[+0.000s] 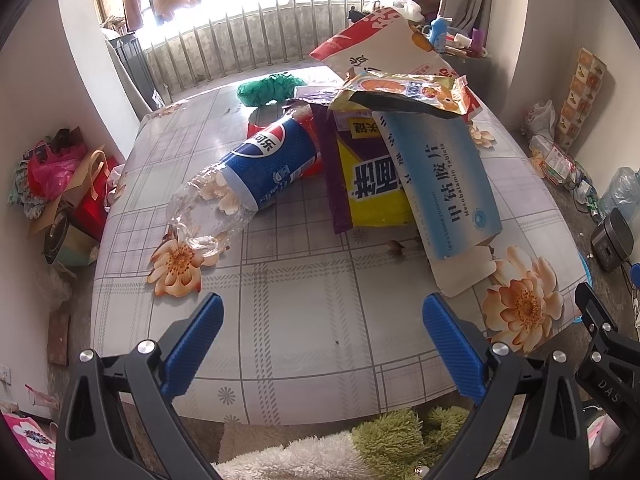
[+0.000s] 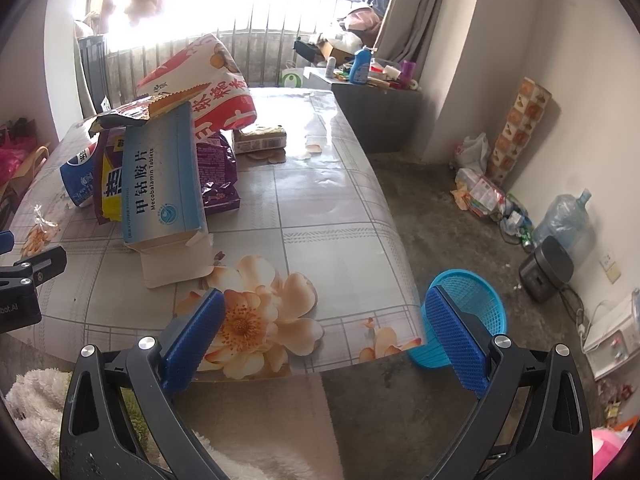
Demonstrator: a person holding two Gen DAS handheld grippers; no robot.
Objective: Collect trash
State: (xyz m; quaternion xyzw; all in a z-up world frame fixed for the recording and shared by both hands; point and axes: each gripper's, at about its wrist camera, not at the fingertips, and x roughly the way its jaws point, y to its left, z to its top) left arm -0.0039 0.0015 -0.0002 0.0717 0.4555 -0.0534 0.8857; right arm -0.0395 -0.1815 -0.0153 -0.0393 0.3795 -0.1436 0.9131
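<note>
Left gripper (image 1: 322, 344) wide open, empty, low over near edge of plaid flower-print surface (image 1: 304, 300). Right gripper (image 2: 322, 336) likewise spread, holding nothing, at surface's right corner; blue mesh plastic basket (image 2: 476, 300) on floor just beyond right finger.

Trash pile ahead: pale blue cardboard tablet box (image 1: 440, 184), long axis running away and left, open flap nearest. Right gripper probably closer to flap.

Farther left: crushed clear plastic Pepsi bottle (image 1: 256, 172) lying sideways, neck toward left gripper.
</note>
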